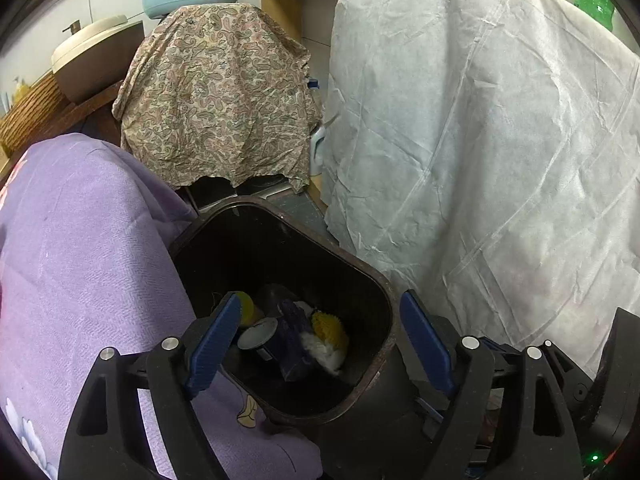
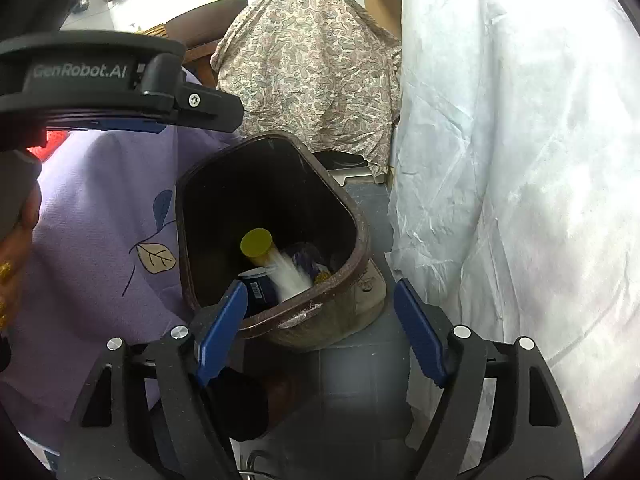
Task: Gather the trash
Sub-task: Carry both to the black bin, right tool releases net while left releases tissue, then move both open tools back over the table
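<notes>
Both grippers, left gripper [image 1: 320, 334] and right gripper [image 2: 320, 328], hung wide and empty over dark brown plastic bin [image 2: 362, 240] on the floor; yellow-capped tube [image 2: 258, 245] and other trash lay inside, likely just dropped.

Even indoor light, bin [image 1: 280, 248] interior murky, perhaps motion-blurred; fisheye edges vignetted.

Grey floor [image 2: 360, 364], dark brown bin [image 2: 320, 320] standing on it, white sheet [image 2: 500, 200] seemingly reaching the floor beside it

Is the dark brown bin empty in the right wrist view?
No: the bin holds a yellow-capped tube and other rubbish.
</notes>
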`<move>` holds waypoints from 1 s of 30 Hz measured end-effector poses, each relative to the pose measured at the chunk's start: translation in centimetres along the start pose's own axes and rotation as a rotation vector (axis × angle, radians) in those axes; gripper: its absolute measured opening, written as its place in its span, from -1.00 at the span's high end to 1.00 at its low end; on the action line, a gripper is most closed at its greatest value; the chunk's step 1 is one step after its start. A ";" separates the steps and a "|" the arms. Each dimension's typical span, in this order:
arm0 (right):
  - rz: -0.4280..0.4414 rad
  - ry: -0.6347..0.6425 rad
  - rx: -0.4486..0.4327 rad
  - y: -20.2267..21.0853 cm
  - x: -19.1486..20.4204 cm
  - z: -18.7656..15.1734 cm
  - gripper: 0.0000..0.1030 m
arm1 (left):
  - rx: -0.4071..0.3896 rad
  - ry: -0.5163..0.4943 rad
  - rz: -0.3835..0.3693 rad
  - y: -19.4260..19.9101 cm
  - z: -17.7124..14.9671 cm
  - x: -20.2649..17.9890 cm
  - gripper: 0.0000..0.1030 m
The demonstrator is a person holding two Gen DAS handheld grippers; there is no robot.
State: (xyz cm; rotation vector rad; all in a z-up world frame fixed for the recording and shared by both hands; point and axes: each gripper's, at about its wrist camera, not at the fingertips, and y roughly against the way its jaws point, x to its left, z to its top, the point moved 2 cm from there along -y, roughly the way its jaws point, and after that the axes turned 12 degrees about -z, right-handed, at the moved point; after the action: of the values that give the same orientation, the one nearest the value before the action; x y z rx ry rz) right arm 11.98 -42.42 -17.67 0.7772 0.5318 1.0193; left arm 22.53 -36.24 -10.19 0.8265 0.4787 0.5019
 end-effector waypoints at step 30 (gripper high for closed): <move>0.212 0.169 -0.102 5.9 11.1 6.2 -0.57 | -0.343 0.188 0.156 20.1 -8.7 9.6 -0.89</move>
State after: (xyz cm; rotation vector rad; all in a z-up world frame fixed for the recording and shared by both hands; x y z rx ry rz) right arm 18.06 -32.69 -9.64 0.6693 0.5448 1.3063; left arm 20.43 -14.09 -1.49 0.4897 0.4857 0.7864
